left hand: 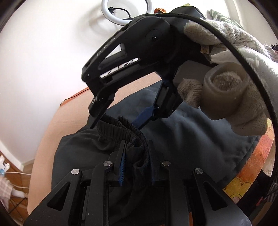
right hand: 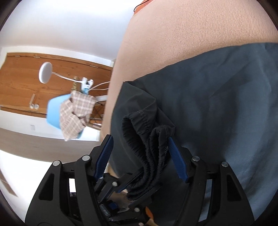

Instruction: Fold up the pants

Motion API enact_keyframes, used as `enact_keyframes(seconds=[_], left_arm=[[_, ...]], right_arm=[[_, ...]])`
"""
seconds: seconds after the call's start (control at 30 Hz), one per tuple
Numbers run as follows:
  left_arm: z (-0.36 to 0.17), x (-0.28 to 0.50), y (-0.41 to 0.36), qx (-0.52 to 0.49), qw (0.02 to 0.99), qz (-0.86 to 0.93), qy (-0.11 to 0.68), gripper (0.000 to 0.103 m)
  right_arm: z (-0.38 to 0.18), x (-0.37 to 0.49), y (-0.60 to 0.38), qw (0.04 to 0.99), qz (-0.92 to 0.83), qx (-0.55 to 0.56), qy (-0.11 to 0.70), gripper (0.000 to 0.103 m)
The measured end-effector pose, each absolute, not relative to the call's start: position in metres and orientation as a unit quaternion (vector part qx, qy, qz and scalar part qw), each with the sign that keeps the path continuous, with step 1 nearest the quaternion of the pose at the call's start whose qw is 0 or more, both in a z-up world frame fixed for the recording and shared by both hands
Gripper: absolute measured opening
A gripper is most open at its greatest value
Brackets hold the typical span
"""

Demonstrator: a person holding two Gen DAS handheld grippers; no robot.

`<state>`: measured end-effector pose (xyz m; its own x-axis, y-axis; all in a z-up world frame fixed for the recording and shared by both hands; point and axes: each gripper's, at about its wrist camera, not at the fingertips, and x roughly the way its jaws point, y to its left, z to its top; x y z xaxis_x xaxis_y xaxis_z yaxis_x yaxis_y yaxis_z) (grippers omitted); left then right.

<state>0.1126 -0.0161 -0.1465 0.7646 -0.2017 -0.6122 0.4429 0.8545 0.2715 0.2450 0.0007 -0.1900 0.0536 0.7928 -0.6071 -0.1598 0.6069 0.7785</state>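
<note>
Dark grey pants (left hand: 191, 132) lie on a peach-coloured bed surface (left hand: 52, 125). My left gripper (left hand: 136, 147) is shut on the bunched elastic waistband (left hand: 137, 153) of the pants. My right gripper (left hand: 118, 125), held by a gloved hand (left hand: 234, 97), hovers just beyond, its jaws open around the same waistband. In the right wrist view the right gripper (right hand: 140, 140) is open, with the ribbed waistband (right hand: 149, 149) between its blue pads (right hand: 175, 156); the left gripper's fingers (right hand: 128, 182) pinch the band's lower end. The pants (right hand: 217, 97) spread to the right.
A white wall and ring lamp (left hand: 125, 10) stand behind the bed. An orange patterned cover (left hand: 243, 177) lies at the right. In the right wrist view a wooden door (right hand: 26, 83), a white lamp (right hand: 45, 72) and a blue chair (right hand: 55, 111) with a checked cloth (right hand: 76, 111) appear at left.
</note>
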Motion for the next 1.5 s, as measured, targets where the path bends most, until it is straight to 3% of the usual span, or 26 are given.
enact_keyframes(seconds=[0.07,0.13,0.2,0.3,0.4,0.53,0.9,1.5], left_arm=[[-0.146,0.11,-0.019,0.215,0.915,-0.174,0.292,0.023],[-0.147,0.107,-0.021,0.228,0.915,-0.166,0.289,0.023],[-0.149,0.103,-0.025,0.228,0.916,-0.157,0.291,0.024],[-0.148,0.102,-0.02,0.212,0.92,-0.142,0.299,0.032],[-0.146,0.1,-0.013,0.191,0.922,-0.141,0.305,0.032],[-0.134,0.1,-0.015,0.141,0.925,-0.164,0.313,0.024],[-0.109,0.092,-0.048,0.016,0.919,-0.234,0.316,0.023],[-0.101,0.099,-0.135,-0.006,0.893,-0.32,0.317,0.023]], right_arm=[[-0.191,0.245,0.004,0.684,0.34,0.244,0.597,0.065],[-0.192,0.247,0.006,0.69,0.334,0.238,0.597,0.052],[-0.194,0.249,0.003,0.686,0.33,0.251,0.597,0.031],[-0.196,0.247,-0.005,0.687,0.332,0.274,0.586,0.021],[-0.19,0.243,-0.007,0.699,0.339,0.266,0.57,0.019],[-0.176,0.237,-0.009,0.716,0.346,0.251,0.553,0.018],[-0.139,0.217,-0.067,0.747,0.336,0.216,0.531,0.018],[-0.105,0.187,-0.182,0.788,0.279,0.195,0.512,0.017]])
